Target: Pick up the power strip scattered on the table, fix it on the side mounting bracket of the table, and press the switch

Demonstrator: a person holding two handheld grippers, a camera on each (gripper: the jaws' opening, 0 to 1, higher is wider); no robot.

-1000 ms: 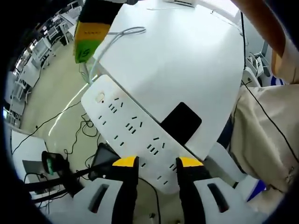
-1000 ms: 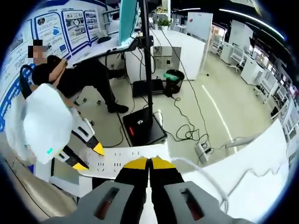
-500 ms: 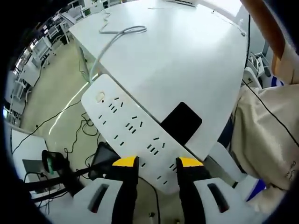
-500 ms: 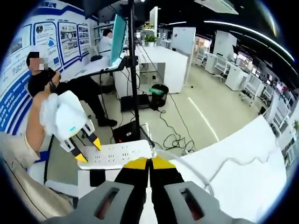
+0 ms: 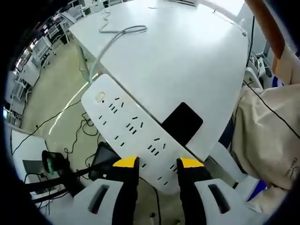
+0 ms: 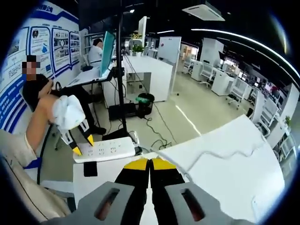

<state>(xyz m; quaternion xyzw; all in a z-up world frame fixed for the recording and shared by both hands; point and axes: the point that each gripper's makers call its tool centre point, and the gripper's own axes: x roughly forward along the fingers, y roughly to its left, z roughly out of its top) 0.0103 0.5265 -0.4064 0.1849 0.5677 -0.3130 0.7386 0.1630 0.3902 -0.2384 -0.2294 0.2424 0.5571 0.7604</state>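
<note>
Left tool (image 5: 156,162) has its yellow-tipped jaws clamped on the near end of the white power strip (image 5: 130,129), which lies along the edge of the white table (image 5: 178,61), just left of a black mounting bracket (image 5: 182,123). Its white cable (image 5: 112,40) runs ahead. Right tool (image 6: 149,163) is closed together, holding nothing, above the table.

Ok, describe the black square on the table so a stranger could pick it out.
Start at the white table and go to the edge where the white power strip hangs. The black square lies flat beside the strip, the one dark patch on that surface.
</note>
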